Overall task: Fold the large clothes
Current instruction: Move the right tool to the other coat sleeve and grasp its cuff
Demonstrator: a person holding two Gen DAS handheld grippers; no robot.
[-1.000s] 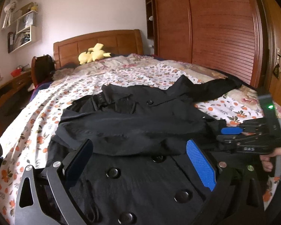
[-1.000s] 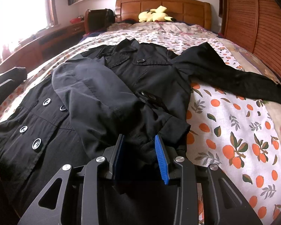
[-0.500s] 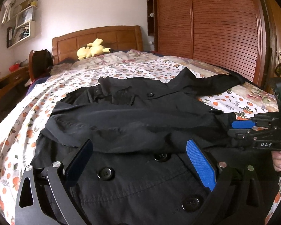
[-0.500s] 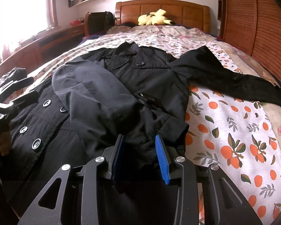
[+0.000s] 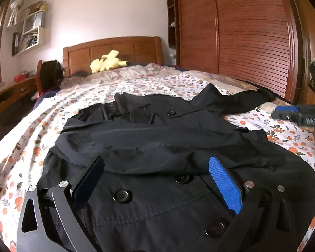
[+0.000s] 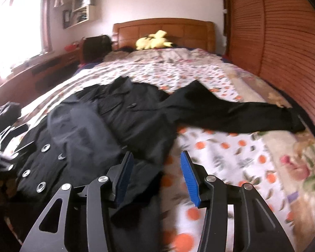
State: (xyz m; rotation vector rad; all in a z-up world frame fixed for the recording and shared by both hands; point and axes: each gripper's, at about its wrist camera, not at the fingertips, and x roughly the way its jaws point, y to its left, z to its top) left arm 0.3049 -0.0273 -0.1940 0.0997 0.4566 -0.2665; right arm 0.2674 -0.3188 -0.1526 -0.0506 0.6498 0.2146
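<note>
One black coat (image 5: 157, 138) | matte cloth, round buttons | floral bedsheet (image 6: 220, 147)

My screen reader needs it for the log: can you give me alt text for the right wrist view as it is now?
The right gripper, jaws open and empty, hovers over the edge of a black buttoned coat spread on an orange-print bedsheet. One sleeve is folded across the coat's front; the other sleeve lies stretched out to the right. The image is motion-blurred.

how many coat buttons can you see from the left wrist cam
5 buttons on the coat: one near the collar, one at the folded sleeve's edge, one left of it, and one lower right, another faint beside it. More may be hidden under the sleeve.
</note>
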